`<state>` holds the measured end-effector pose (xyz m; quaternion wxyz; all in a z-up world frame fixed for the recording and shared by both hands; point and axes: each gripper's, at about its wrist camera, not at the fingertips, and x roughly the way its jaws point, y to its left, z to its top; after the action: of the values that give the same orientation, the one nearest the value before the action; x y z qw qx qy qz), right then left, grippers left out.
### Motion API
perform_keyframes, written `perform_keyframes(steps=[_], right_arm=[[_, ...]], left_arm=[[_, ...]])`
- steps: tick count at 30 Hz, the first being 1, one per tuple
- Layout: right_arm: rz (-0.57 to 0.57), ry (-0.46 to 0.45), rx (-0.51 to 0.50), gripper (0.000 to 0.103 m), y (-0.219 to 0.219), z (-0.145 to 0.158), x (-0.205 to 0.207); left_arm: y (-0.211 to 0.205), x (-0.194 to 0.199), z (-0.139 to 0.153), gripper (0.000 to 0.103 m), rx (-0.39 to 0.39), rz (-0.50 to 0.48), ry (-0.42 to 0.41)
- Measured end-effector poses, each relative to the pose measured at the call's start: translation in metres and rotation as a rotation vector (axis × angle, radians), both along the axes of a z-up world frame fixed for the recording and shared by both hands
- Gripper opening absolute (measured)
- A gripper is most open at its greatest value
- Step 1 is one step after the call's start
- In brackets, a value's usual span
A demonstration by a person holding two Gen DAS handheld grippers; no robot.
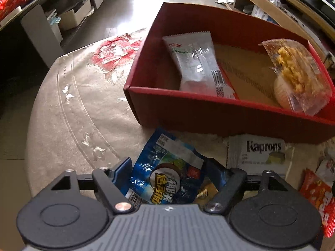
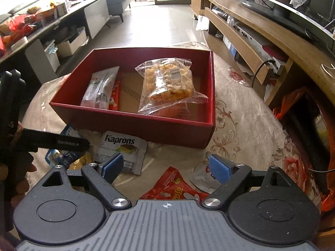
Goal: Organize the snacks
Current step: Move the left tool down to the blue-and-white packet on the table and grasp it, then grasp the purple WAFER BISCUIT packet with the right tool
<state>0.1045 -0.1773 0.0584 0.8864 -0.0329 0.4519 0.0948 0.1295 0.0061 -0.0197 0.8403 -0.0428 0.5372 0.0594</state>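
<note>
Red cardboard marks the landmark: the box (image 2: 134, 125) on the carpeted worktop (image 1: 69, 113) already holds a silver packet (image 1: 194, 62) and a clear bag of yellow puffs (image 1: 297, 71). Just in front of the box, the left gripper (image 1: 169, 173) straddles a blue coconut-print packet (image 1: 165, 175), jaws part-open and not clearly pinching it; closing and lifting it into the box looks next. Nearby lies a white wafer pack reading "Kaprons" (image 2: 122, 150). The right gripper (image 2: 167, 167) hangs wide open, empty, above a red packet (image 2: 173, 186).

Red box (image 2: 134, 123) holds snacks; Kaprons packet (image 2: 121, 148) outside.
</note>
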Motion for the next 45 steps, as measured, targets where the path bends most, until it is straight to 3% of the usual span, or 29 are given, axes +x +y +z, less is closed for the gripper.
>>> perform_keyframes(steps=[12, 20, 31, 36, 45], right_arm=[[-0.041, 0.028, -0.001, 0.092, -0.014, -0.006, -0.032], [-0.097, 0.129, -0.037, 0.093, -0.021, -0.035, -0.06], [-0.094, 0.249, -0.095, 0.096, -0.006, -0.074, -0.054], [-0.079, 0.227, -0.078, 0.08, -0.005, -0.068, -0.062], [0.018, 0.209, -0.062, 0.077, 0.018, -0.062, -0.083]], left_arm=[[0.013, -0.037, 0.007, 0.076, -0.068, -0.002, 0.025], [0.027, -0.055, 0.005, 0.078, -0.112, 0.01, 0.039], [0.023, -0.054, -0.001, 0.085, -0.112, -0.01, 0.046], [0.027, -0.061, 0.002, 0.075, -0.115, -0.001, 0.043], [0.038, -0.088, 0.004, 0.074, -0.127, 0.025, 0.043]])
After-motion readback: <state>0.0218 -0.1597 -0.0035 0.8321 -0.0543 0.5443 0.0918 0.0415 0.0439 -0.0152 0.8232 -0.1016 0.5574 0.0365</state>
